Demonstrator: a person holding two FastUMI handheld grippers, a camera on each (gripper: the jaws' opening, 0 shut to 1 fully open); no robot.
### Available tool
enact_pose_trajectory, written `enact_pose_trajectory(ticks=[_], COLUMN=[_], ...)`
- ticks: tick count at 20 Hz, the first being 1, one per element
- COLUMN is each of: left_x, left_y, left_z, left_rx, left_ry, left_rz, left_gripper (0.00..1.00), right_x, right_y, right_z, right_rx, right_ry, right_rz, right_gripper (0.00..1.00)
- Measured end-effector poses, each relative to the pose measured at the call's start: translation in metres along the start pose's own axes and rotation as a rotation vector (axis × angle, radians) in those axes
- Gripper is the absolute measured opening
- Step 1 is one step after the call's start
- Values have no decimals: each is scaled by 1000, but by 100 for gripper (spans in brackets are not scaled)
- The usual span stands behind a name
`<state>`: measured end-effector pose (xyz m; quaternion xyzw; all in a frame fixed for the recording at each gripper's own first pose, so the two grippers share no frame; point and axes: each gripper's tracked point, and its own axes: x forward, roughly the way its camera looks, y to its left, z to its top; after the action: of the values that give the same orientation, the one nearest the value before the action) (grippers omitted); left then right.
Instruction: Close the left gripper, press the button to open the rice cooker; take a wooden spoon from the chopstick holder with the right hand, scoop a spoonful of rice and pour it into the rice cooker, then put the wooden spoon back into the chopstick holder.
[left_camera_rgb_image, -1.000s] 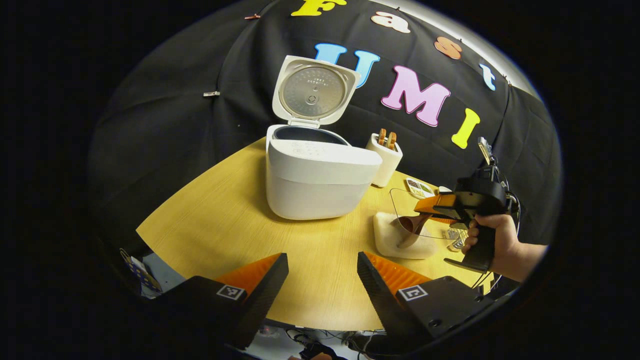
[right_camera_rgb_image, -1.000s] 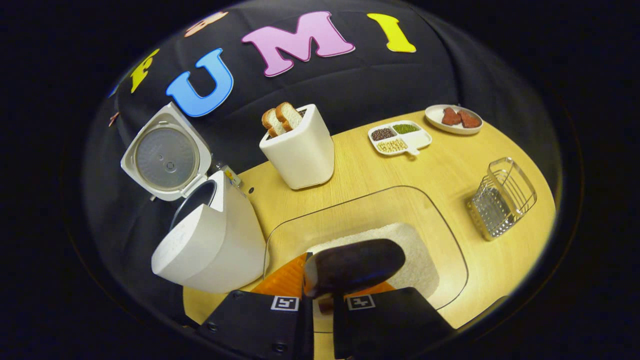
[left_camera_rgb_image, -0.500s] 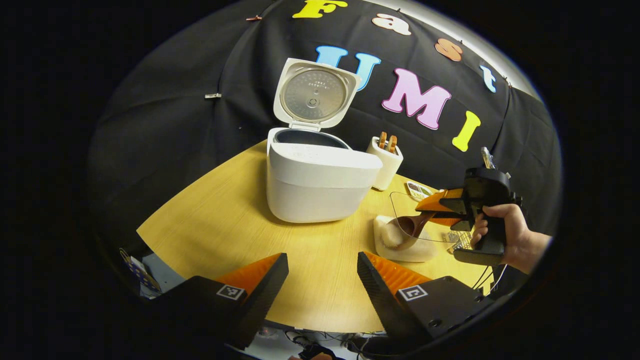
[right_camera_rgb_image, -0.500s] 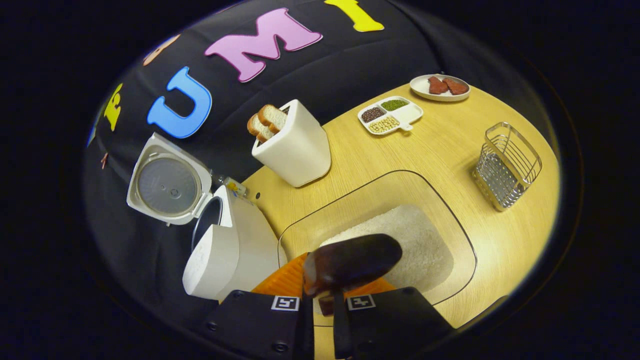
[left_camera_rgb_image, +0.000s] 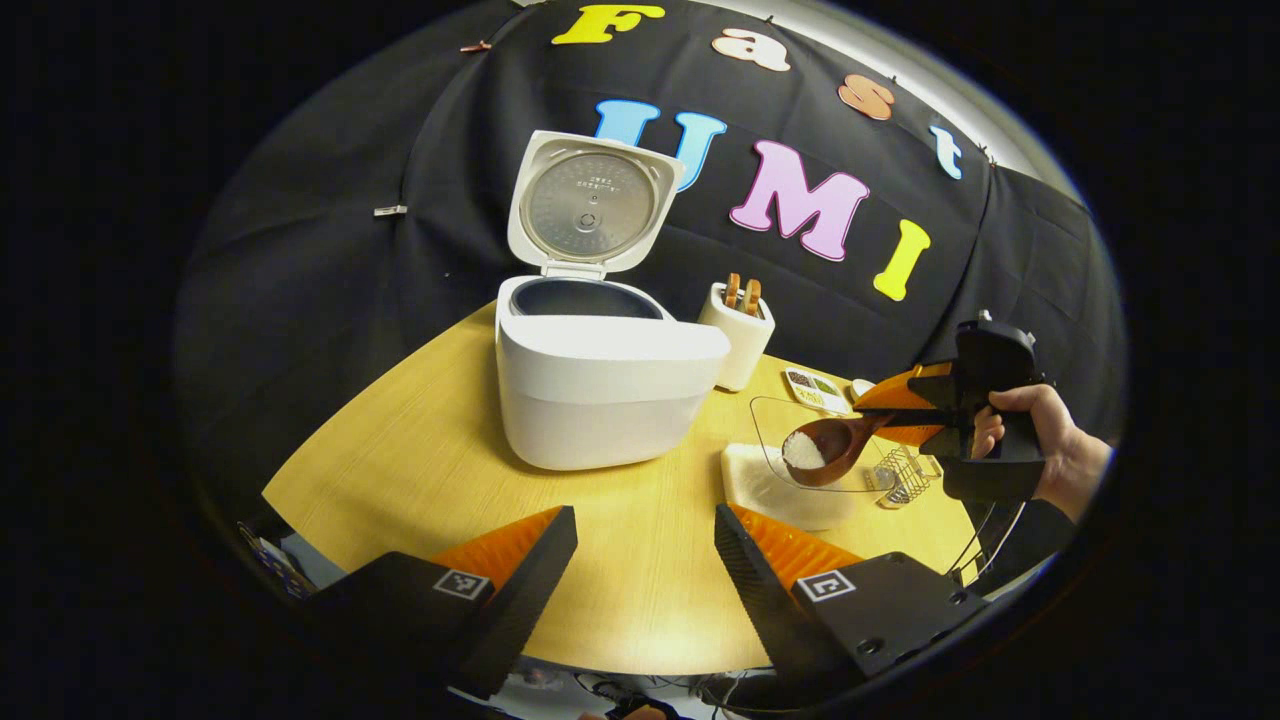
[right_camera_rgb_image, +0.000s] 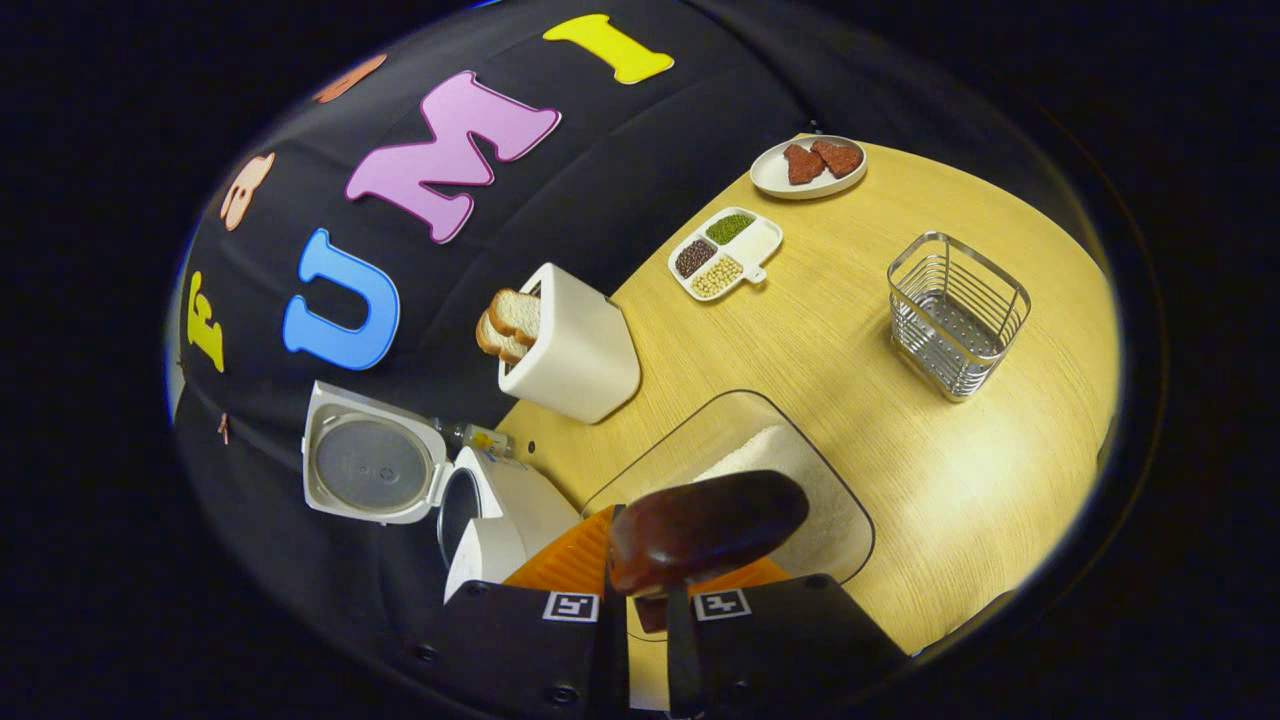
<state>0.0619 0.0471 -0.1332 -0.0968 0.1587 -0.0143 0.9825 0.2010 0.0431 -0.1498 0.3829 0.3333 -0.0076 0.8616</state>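
Rice (left_camera_rgb_image: 802, 450) sits heaped in the wooden spoon (left_camera_rgb_image: 835, 447) in the left gripper view, carried by the right gripper (left_camera_rgb_image: 905, 410) above the clear rice container (left_camera_rgb_image: 770, 480), right of the open rice cooker (left_camera_rgb_image: 600, 385); the left gripper (left_camera_rgb_image: 640, 565) waits near, jaws wide and empty. Best to keep the bowl level while crossing left. In the right gripper view, both fingers pinch the spoon's handle; the chopstick holder (right_camera_rgb_image: 955, 312) stands far right. No writing on the cooker is legible.
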Motion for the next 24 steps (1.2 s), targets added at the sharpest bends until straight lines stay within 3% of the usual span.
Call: enact_pose_trajectory(ticks=[7, 13, 24], left_x=[-3, -8, -17], left_y=[-4, 13, 46], left_z=[14, 18, 17], left_rx=[-72, -65, -111], left_ry=[-34, -43, -60], left_rz=[-7, 26, 94], left_gripper=[96, 96, 96], right_x=[-20, -16, 12], right_y=[42, 105, 225], right_z=[33, 26, -6], right_rx=[73, 159, 30], right_ry=[-40, 13, 51], right_rz=[79, 193, 317], right_gripper=[20, 20, 19])
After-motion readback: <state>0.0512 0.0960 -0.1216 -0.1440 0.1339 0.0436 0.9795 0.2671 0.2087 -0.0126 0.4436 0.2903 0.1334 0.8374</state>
